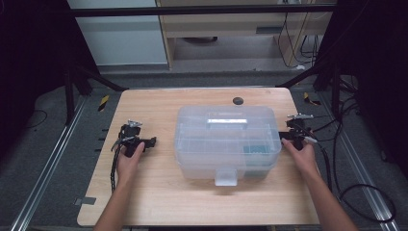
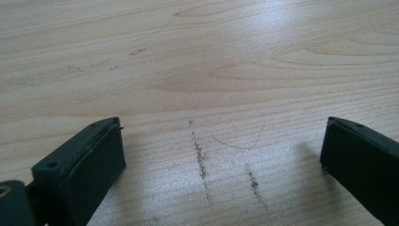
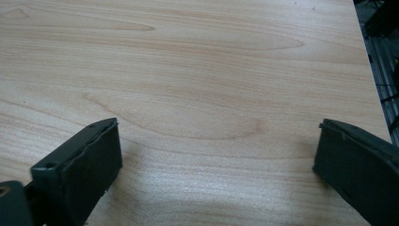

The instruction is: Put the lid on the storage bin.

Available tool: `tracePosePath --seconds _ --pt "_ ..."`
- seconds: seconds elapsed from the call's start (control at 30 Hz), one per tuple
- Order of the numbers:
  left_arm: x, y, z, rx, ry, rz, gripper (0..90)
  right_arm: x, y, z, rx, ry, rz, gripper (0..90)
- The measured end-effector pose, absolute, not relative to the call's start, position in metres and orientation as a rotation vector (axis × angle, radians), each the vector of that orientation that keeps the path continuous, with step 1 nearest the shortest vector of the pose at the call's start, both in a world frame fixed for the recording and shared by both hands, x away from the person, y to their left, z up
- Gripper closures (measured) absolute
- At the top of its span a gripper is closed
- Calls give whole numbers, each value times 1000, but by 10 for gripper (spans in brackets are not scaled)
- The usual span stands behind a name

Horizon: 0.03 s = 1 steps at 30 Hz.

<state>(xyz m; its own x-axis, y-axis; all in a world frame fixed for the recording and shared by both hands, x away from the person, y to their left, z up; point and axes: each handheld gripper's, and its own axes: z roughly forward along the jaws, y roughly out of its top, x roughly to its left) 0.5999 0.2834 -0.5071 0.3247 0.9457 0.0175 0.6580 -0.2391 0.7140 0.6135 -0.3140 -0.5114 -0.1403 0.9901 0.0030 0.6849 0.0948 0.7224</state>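
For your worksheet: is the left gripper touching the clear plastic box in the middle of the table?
Apart. The high view shows bare wooden table between the left gripper and the clear plastic box; the left gripper view shows wood grain between its open jaws.

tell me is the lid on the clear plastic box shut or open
Shut: the lid lies flat on the clear box, front latch hanging down.

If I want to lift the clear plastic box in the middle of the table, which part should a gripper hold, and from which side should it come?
Probably the flat handle lying in the lid of the clear plastic box. Come straight down from above: the handle sits on top, near the centre, so the box should hang level. The walls look too wide for either open gripper, left or right.
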Motion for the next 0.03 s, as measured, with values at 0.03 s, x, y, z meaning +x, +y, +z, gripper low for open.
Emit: tracePosePath --seconds 0.03 --pt "600 283 -507 1985 1410 613 0 613 -313 -511 1644 1879 803 5"
